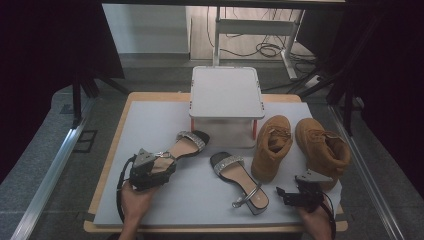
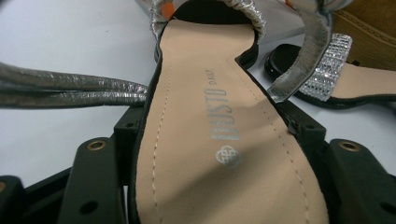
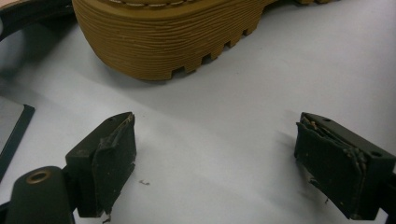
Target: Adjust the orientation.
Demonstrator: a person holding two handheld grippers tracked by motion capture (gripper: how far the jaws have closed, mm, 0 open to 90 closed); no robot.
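Grey table [image 1: 150, 125]: left gripper [image 1: 150, 170] grips sandal [image 1: 187, 143].

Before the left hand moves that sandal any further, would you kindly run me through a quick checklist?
1. Left gripper clamped across the held sandal: ok.
2. Its loose silver strap clear of the jaws: ok.
3. Second sandal apart from the held one: ok.
4. Right gripper open with nothing between its jaws: ok.
5. Top of the white stand bare: ok.
6. Firmness of the grip: cannot tell.
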